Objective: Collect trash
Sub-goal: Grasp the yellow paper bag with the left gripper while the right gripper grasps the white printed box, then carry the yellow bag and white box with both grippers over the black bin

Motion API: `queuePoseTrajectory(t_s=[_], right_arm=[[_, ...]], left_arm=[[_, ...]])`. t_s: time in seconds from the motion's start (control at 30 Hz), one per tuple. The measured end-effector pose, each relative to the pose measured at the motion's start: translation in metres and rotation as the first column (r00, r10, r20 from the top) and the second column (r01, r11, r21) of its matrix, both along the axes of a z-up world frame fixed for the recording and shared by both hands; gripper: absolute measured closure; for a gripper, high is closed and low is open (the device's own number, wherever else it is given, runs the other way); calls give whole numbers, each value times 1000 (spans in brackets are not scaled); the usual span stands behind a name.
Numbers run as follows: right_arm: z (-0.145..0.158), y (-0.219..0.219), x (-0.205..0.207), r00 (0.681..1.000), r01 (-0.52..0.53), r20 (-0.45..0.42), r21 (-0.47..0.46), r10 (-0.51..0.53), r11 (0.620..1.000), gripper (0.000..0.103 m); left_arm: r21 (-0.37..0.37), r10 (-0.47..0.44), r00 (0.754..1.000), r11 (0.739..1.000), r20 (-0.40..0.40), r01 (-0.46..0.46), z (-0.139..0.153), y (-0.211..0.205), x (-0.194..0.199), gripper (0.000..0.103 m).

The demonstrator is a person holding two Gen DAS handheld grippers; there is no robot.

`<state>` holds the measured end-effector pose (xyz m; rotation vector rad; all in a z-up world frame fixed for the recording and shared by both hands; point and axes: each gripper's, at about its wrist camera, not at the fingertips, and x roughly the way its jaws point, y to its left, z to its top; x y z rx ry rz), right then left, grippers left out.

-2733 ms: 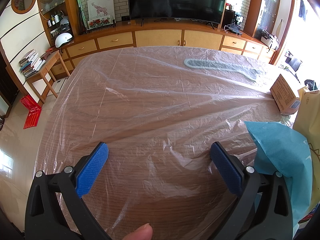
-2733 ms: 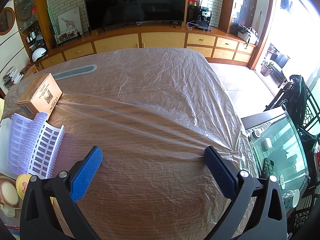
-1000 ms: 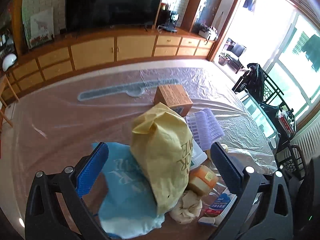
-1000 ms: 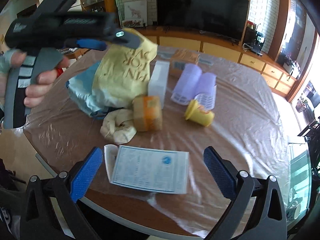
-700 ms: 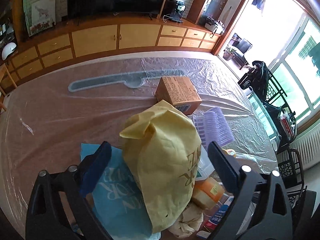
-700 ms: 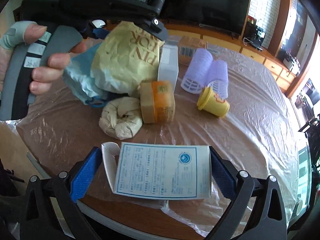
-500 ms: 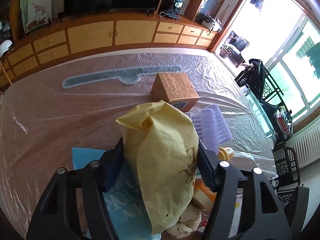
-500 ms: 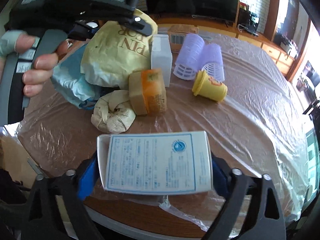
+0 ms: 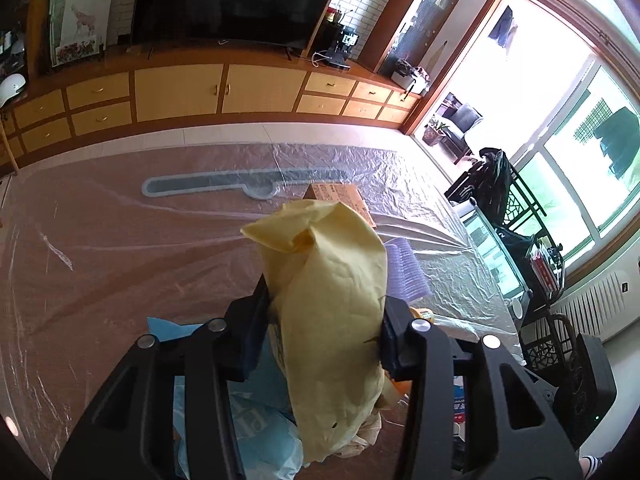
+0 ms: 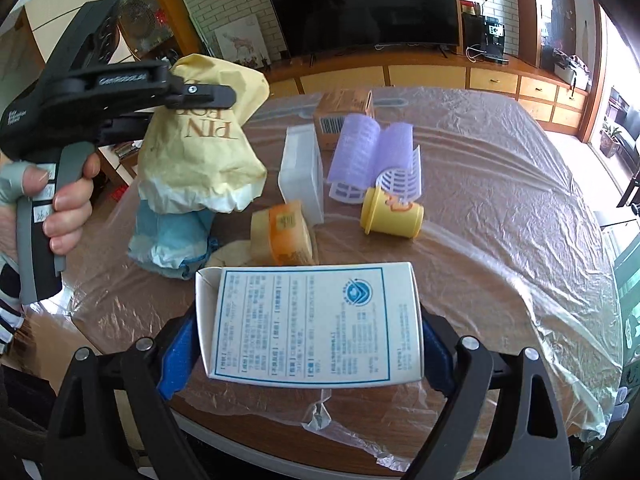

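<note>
My left gripper is shut on a crumpled yellow paper bag and holds it lifted above the table; it also shows in the right wrist view. My right gripper is shut on a flat white carton with blue print, held just above the table's near edge. Loose trash lies on the plastic-covered round table: a light blue bag, an orange-yellow packet, a yellow cup on its side, a white box, a purple plastic piece and a brown cardboard box.
A long grey-blue flat object lies under the plastic at the far side. A TV cabinet runs along the wall behind. A glass-topped stand and dark metal chair are to the table's right.
Both grippers swung from bare table to the trash pile. The left closed on the yellow bag and lifted it. The right closed on the white carton and raised it.
</note>
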<state>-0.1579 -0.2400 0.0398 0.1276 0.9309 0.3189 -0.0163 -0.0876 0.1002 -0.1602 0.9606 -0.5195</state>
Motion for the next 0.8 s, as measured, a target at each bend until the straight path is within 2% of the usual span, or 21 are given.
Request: queuePoseTrajectory(t_s=[0.27,0.6,0.8], right_arm=[[11,-9,-1,1000,10,14,30,-10,999,15],[37,-19,-3,999,1,33,96,-4,995,15],[50,-21,-15,999,-16,38,135,11,991,15]], left_arm=[[24,24,996,999,82,-26,20,8,-28,56],[-19,16,991,1000,134,-14,38,31,-70,56],[-16,3,990,1000,143,-1,35,46,-101,56]])
